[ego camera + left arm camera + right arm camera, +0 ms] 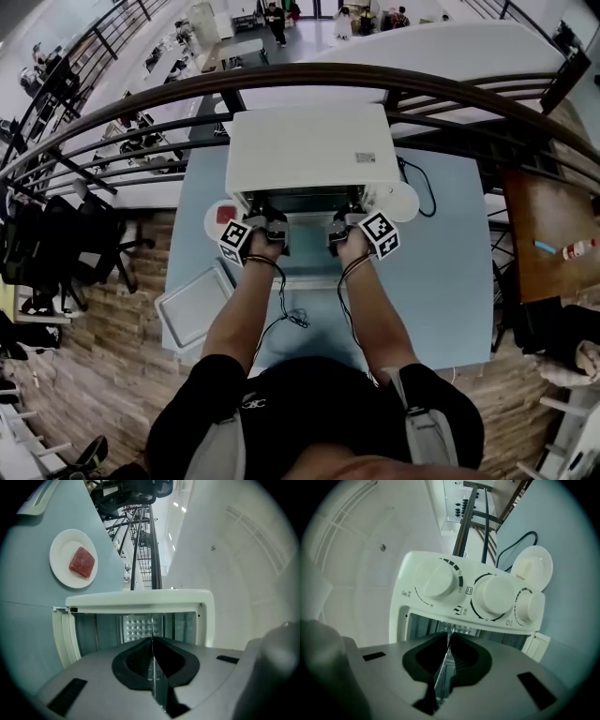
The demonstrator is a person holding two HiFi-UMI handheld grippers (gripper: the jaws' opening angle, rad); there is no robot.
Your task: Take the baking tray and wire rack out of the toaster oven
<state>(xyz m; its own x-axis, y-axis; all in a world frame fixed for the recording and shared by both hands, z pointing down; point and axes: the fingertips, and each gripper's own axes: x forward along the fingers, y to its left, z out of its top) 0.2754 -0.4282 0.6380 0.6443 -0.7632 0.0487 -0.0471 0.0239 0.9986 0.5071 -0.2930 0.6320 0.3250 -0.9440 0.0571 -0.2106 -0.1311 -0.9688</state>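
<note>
Your left gripper (152,640) and right gripper (448,638) are each pinched tight on the thin front edge of the wire rack (153,623) at the open toaster oven (309,150) mouth, while the baking tray (192,305) lies on the blue table (441,281) at your left.

I have both forearms (246,302) stretched forward, nearly parallel, wrists straight. The left gripper (274,223) and right gripper (339,225) point level, side by side and a little apart. Each has its jaws pressed together on the rack's (156,684) thin edge, which stands upright between them.
</note>
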